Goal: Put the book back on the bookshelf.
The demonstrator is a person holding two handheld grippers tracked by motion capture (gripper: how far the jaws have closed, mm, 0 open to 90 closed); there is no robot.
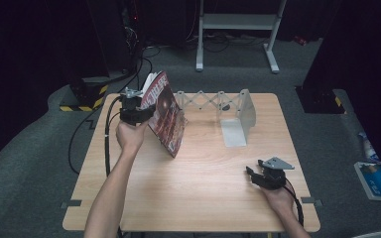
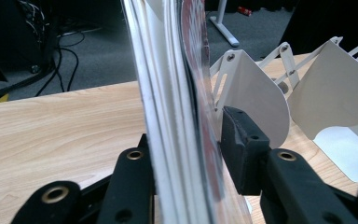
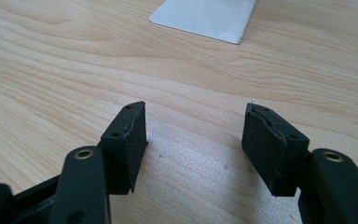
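Note:
A red-covered magazine [image 1: 166, 116] stands tilted at the table's back left, its lower corner touching the wood. My left gripper [image 1: 138, 115] is shut on its edge; in the left gripper view the white pages [image 2: 168, 116] are pinched between both black jaws. A white expanding file rack [image 1: 238, 116] stands just right of the magazine, its dividers [image 2: 256, 100] close behind the pages. My right gripper [image 1: 256, 174] rests near the front right of the table, open, with bare wood between its pads [image 3: 130, 144].
The wooden table [image 1: 198, 183] has free room across its middle and front. The rack's flat base plate [image 3: 205, 18] lies ahead of the right gripper. On the floor sit cables, a white desk frame [image 1: 238, 29] behind, and a blue box [image 1: 377, 181] at right.

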